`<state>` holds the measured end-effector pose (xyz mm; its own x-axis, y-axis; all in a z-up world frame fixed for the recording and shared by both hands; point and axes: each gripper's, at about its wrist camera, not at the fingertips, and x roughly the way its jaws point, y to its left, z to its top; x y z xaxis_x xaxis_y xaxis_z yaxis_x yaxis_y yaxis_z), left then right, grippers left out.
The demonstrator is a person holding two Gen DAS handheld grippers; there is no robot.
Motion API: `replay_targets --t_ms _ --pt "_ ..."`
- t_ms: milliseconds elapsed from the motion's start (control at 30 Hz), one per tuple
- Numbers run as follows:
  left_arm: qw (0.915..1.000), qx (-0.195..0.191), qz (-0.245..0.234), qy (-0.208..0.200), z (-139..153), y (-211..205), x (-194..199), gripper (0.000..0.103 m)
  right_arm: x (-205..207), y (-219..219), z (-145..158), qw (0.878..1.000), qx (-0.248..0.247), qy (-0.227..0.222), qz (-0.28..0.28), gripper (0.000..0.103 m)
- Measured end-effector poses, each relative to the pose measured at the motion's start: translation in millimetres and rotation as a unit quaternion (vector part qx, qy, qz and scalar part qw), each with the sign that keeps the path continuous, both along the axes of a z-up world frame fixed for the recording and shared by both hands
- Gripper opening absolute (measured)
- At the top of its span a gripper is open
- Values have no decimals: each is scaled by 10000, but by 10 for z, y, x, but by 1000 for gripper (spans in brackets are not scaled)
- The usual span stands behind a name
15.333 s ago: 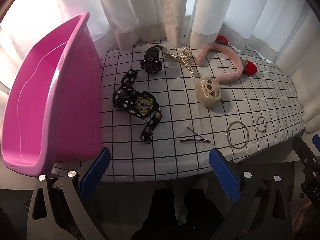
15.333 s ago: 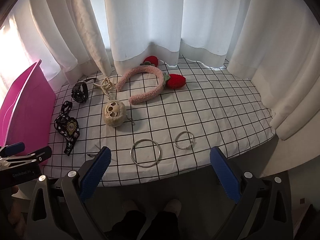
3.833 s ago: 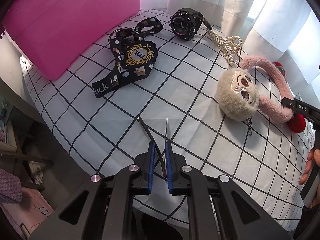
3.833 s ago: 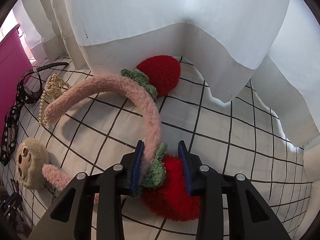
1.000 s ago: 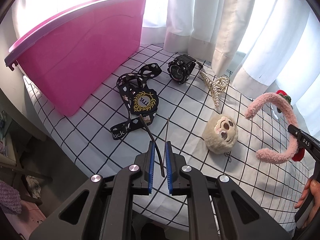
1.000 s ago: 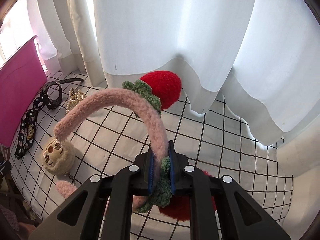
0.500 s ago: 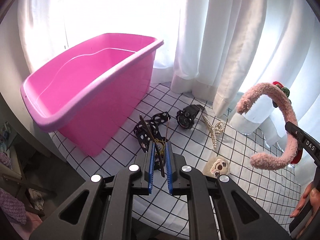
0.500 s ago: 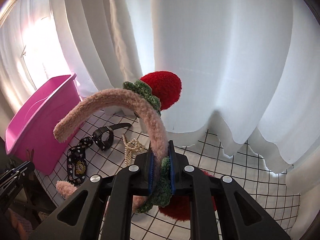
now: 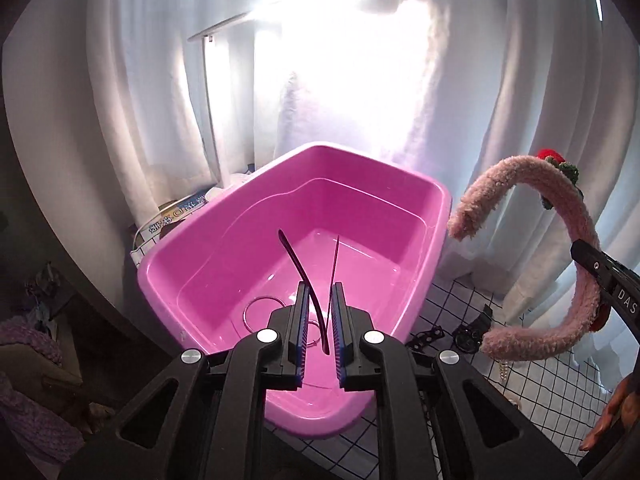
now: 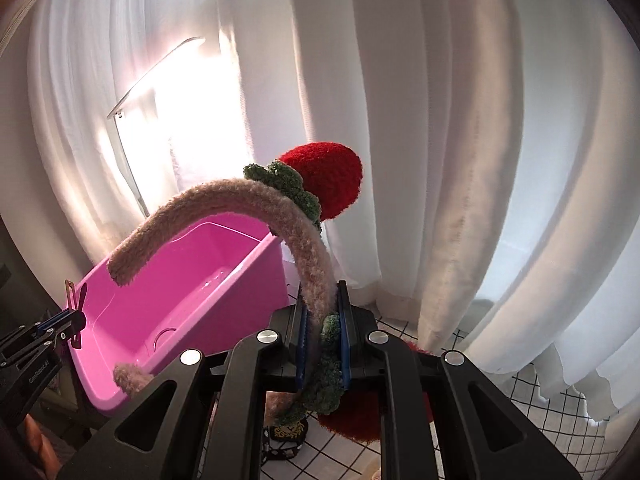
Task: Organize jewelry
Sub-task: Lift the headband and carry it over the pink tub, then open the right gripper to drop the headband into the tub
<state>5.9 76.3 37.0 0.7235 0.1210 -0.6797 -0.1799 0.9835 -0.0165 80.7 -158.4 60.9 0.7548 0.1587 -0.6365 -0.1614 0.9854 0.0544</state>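
Note:
My left gripper (image 9: 319,312) is shut on two thin dark hairpins (image 9: 298,266) and holds them over the open pink tub (image 9: 420,240). A metal ring (image 9: 262,314) lies on the tub floor. My right gripper (image 10: 323,312) is shut on the fluffy pink headband (image 10: 256,208) with red strawberry pompoms (image 10: 326,184), held in the air right of the tub (image 10: 192,280). The headband also shows in the left wrist view (image 9: 552,188). The left gripper with its hairpins shows at the left edge of the right wrist view (image 10: 74,312).
A black watch (image 9: 470,330), a black patterned ribbon (image 9: 428,336) and a pearl clip (image 9: 503,370) lie on the checked cloth (image 9: 540,392) right of the tub. White curtains (image 10: 440,120) hang behind. A bright lamp (image 9: 288,4) stands behind the tub.
Both grippers have risen and swung left toward the tub. The left one with the hairpins is now over the tub's inside. The headband is now beside the tub.

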Motion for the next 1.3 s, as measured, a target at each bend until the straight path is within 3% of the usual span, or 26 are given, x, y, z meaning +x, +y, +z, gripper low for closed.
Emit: replay_targets --t_ms 233,400,767,1000,1133,1200,1300 --pt "9988 151 392 238 -74 711 396 12 474 875 -167 9990 -168 261 327 12" --pt "9975 146 406 554 -248 1012 741 12 820 1369 -409 9965 -437 564 446 12" --pt "9918 176 86 1266 -666 1067 1179 13 1235 1804 -726 9903 -903 1005 332 13" --pt "9900 100 10 1406 -757 1080 1256 15 1275 1990 -759 9871 -1206 1010 310 14" --pt "9897 55 13 1430 -769 1086 1268 17 1267 2013 -776 9861 -1251 1033 346 21" --pt "9898 26 15 1425 -768 1103 1277 19 1265 2042 -759 9862 -1268 995 364 45" --pt "9904 54 63 1378 -736 1127 1277 34 1243 2076 -703 9863 -1346 865 391 53"
